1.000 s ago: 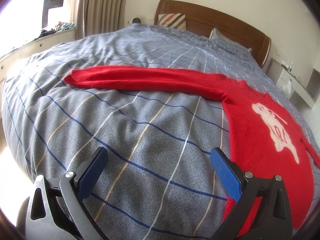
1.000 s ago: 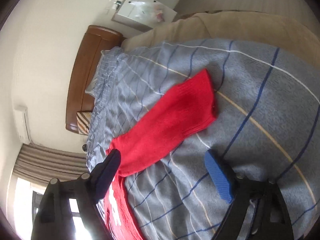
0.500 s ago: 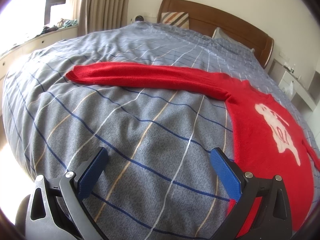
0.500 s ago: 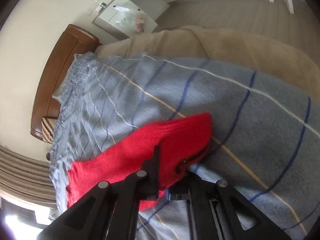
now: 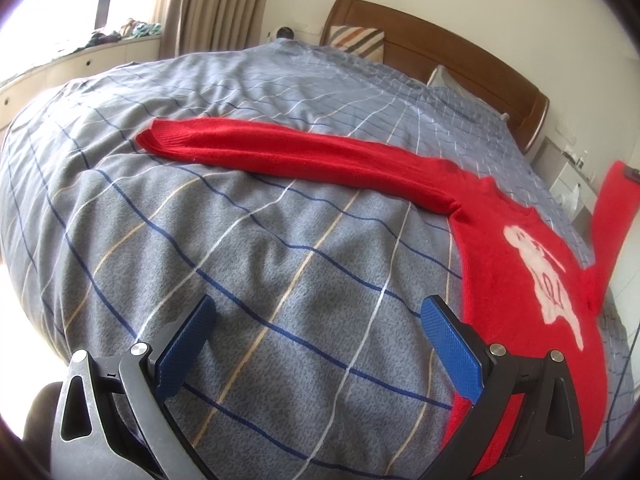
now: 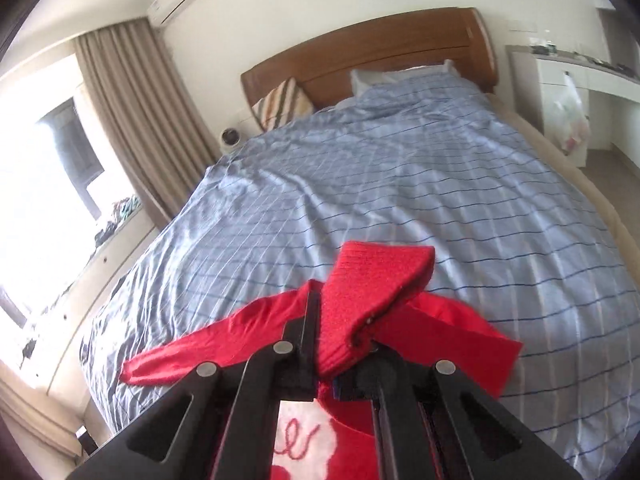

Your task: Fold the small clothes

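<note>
A small red sweater (image 5: 520,280) with a white animal print lies on the bed. Its left sleeve (image 5: 280,152) stretches flat across the blanket. My left gripper (image 5: 316,344) is open and empty, just above the blanket beside the sweater's lower left edge. My right gripper (image 6: 344,344) is shut on the cuff of the right sleeve (image 6: 372,292) and holds it lifted above the sweater body (image 6: 440,320). In the left wrist view this raised sleeve (image 5: 612,216) hangs at the far right.
The bed has a grey-blue checked blanket (image 5: 240,280), a wooden headboard (image 6: 380,52) and pillows (image 6: 284,104). Curtains (image 6: 140,120) and a window ledge stand on the left. A white cabinet (image 6: 580,100) stands on the right.
My right gripper closed on the right sleeve's cuff and lifted it up over the sweater. My left gripper stayed open and shifted only slightly.
</note>
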### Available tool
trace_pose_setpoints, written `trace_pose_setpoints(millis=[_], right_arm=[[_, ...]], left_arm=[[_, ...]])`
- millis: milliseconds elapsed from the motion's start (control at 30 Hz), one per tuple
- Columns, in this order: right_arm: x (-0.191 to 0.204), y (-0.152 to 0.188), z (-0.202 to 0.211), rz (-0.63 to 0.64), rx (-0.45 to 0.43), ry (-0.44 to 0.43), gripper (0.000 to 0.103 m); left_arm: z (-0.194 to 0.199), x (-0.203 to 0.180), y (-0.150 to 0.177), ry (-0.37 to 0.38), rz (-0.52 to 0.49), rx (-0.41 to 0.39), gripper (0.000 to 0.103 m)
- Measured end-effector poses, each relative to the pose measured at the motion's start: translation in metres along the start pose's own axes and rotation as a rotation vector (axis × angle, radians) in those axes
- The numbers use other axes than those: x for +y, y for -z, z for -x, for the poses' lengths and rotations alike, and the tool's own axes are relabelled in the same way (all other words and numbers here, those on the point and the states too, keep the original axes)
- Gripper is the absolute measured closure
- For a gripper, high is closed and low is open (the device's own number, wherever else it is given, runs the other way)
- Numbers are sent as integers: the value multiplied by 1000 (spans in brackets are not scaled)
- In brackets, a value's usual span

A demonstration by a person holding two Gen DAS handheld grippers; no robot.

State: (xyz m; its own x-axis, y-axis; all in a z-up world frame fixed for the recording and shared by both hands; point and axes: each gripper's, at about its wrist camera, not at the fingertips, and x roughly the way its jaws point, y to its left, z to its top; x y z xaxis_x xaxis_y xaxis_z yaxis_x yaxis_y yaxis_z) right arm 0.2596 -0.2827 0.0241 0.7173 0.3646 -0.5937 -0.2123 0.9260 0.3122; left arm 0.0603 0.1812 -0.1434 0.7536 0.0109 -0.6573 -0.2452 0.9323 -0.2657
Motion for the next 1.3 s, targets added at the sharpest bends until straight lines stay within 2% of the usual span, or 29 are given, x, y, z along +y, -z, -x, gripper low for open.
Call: trace_pose_setpoints(millis=[67, 133, 167, 200, 233, 333, 467, 567, 733, 833, 1000, 1133, 1300], right_arm=[[30, 14, -34, 63, 58, -25, 98], [55, 31, -64, 100, 127, -57, 89], [63, 41, -81, 106, 186, -81, 63], [69, 52, -95, 98, 246, -113, 31], [73, 63, -104, 85, 282, -152, 25], [78, 89, -108, 95, 319, -208, 25], [45, 109, -74, 101, 271, -159, 25], [-2, 128, -34, 120, 210, -24, 25], [-84, 175, 35, 87, 123, 261, 25], [-114, 207, 73, 29, 72, 369, 25], [-120, 249, 114, 0, -28, 467, 25], [-120, 275, 132, -37, -93, 501, 24], [-115, 276, 137, -20, -142, 506, 20]], left_arm=[[0, -1, 0, -13, -11, 1, 1], [-2, 1, 0, -12, -13, 5, 1], [-2, 1, 0, -12, -13, 8, 1], [-2, 1, 0, -12, -13, 11, 1], [-3, 2, 0, -11, -12, 13, 1], [-3, 2, 0, -5, -4, 13, 1], [-4, 3, -2, 3, 6, 14, 1], [-4, 3, -3, 8, 13, 14, 1], [-3, -1, -3, 5, -11, 11, 1], [-5, -8, 0, -5, -43, 13, 1], [-13, -14, 6, -45, -97, 46, 0], [-15, -14, 11, -66, -107, 51, 0], [-16, -20, 17, -112, -149, 41, 0]])
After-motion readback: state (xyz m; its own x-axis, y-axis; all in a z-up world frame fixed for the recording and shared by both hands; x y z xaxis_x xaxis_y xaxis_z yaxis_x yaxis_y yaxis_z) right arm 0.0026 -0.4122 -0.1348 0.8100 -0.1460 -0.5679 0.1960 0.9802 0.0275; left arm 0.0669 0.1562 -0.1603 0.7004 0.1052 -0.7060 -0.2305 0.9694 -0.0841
